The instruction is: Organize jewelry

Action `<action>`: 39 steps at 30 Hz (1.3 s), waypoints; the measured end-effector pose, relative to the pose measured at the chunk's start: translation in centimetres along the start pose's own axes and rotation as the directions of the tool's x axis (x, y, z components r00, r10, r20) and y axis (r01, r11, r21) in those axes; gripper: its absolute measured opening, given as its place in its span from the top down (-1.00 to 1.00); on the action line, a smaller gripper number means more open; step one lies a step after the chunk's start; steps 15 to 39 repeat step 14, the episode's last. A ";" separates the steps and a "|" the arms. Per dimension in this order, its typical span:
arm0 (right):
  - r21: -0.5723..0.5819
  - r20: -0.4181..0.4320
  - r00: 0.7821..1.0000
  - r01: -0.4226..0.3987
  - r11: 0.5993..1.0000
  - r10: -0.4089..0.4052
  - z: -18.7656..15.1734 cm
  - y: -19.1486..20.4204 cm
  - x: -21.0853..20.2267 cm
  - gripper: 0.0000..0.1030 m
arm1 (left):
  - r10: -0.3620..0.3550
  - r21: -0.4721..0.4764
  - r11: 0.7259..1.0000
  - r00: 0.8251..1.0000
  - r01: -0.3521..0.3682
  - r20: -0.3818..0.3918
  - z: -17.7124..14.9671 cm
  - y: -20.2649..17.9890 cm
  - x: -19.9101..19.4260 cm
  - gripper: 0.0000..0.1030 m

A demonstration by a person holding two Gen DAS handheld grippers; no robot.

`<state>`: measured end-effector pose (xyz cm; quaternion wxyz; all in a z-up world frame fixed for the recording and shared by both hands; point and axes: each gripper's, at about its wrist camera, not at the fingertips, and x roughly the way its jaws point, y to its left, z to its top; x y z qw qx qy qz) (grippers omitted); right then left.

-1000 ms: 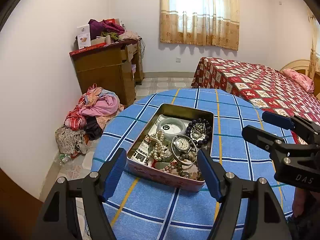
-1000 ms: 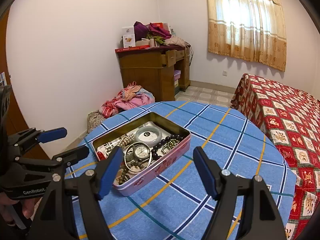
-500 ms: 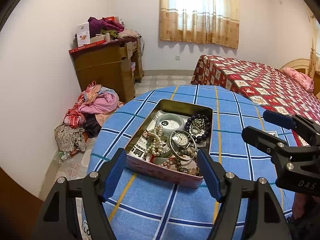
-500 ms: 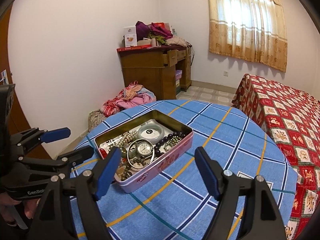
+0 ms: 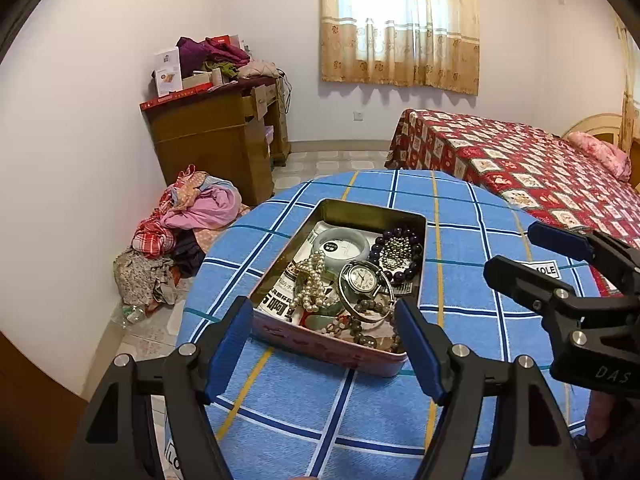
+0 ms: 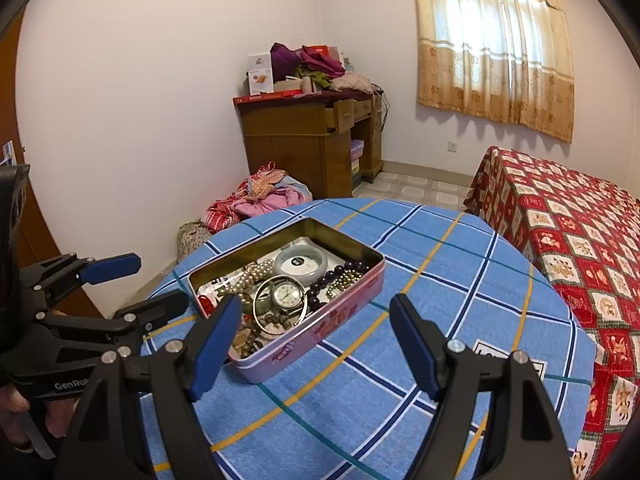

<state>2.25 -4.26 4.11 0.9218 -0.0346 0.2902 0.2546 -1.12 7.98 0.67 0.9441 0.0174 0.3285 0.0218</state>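
Between my two claws sits the tin (image 5: 338,276), so I start from those. My left claw (image 5: 322,344) has its blue pads spread wide with nothing between them, hovering just short of the tin's near wall. My right claw (image 6: 314,346) is likewise spread and pinching nothing; its left pad overlaps the tin's near corner in the right wrist view, though I cannot tell whether it touches. From the left wrist view I see the right claw off to the side, well clear of the tin.

I find the tin open, pink on the outside, gold inside, resting on the round counter (image 5: 460,292) under a blue checked cloth. All the jewelry lies jumbled inside it: a watch (image 5: 362,278) on a metal bangle near the middle, a pearl strand (image 5: 310,284) beside it, a pale jade bangle (image 5: 340,245) toward the far wall, a dark bead bracelet (image 5: 396,252) ringing a smaller metallic one at the far right corner, and brown beads (image 5: 362,326) along the near wall. Printed paper lines the bottom.

Beyond the counter I see a wooden desk (image 6: 312,140) piled with clothes and boxes, a heap of clothes (image 5: 188,224) on the floor, a bed (image 6: 568,232) with a red patterned cover, and a curtained window (image 5: 400,20).
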 end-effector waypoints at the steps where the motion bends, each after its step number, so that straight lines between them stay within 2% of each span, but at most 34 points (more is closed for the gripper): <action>1: 0.000 -0.001 1.000 0.001 1.000 -0.001 0.0 -0.1 0.0 -0.53 | 0.002 0.001 1.000 1.000 -0.002 -0.002 0.0 0.0 0.0 -0.45; 9: 0.007 -0.002 1.000 -0.002 1.000 0.002 -0.2 -0.2 0.1 -0.54 | 0.006 0.006 1.000 1.000 -0.006 0.014 -0.2 -0.1 -0.1 -0.51; 13: 0.012 0.002 1.000 0.000 1.000 0.000 -0.4 -0.6 0.0 -0.62 | 0.007 0.007 1.000 1.000 -0.007 0.023 -0.2 -0.3 -0.2 -0.51; 39: 0.013 0.000 1.000 -0.001 1.000 0.001 -0.3 -0.8 0.1 -0.62 | 0.002 0.007 1.000 1.000 -0.002 0.021 -0.2 -0.3 -0.2 -0.51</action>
